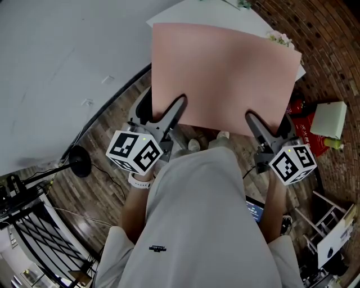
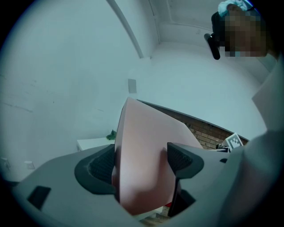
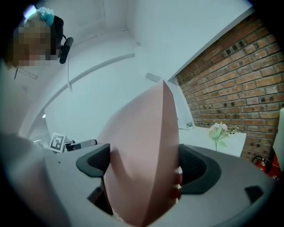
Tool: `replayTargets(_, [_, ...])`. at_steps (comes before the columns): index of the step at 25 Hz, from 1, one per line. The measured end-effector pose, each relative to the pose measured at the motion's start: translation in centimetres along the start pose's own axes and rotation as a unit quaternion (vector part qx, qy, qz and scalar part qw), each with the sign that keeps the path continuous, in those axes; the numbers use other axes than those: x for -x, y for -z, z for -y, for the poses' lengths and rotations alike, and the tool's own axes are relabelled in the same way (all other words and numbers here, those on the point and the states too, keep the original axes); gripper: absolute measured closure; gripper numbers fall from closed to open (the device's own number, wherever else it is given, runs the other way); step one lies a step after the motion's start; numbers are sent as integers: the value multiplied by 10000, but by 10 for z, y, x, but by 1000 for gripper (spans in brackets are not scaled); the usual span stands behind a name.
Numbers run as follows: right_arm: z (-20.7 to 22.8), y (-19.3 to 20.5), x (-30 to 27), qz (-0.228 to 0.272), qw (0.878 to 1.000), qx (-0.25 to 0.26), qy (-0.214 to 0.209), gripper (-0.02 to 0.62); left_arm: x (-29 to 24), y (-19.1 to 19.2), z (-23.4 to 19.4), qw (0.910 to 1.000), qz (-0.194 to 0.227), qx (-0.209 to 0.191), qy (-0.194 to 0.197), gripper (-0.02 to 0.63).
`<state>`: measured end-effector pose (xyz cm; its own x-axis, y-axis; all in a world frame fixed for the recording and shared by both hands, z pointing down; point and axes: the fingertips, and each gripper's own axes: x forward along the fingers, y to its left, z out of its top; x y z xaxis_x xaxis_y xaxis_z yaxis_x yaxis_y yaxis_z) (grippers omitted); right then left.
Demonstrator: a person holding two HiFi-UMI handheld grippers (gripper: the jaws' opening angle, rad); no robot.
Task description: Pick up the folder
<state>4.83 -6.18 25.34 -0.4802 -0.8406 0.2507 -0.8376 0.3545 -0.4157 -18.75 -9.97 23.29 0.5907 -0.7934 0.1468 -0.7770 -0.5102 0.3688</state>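
A large pink folder (image 1: 222, 76) is held up in the air, tilted flat toward the head camera. My left gripper (image 1: 179, 107) is shut on its lower left edge, my right gripper (image 1: 251, 120) on its lower right edge. In the left gripper view the pink folder (image 2: 146, 159) fills the gap between both black pads and bulges around them. The right gripper view shows the folder (image 3: 142, 168) pinched the same way, its top corner pointing up. The folder hides most of the white table (image 1: 169, 14) behind it.
A white wall fills the upper left. Brick floor or wall (image 1: 332, 50) lies at the right, with a red bag (image 1: 306, 132) and a pale box (image 1: 329, 119) below. A black stand base (image 1: 80, 160) and a wire rack (image 1: 31, 225) sit on the wooden floor at left.
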Motion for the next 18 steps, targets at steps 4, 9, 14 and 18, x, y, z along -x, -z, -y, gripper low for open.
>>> replayTargets(4, [-8,-6,6,158,9998,90,45,106,5,-8,4,9999,106,-79,54,232])
replayTargets(9, [-15,-19,11,256,9994,211,53,107,10,-21,9,9996,242,-105,62,232])
replayTargets(14, [-22,-30,12,347,9988,336,8,107,13,-31,11,9989,413,-202,83,232])
replayTargets(18, [-26,-32,12,364,9989,298,-15,106,18,-38,13,9984,478,-293,27,232])
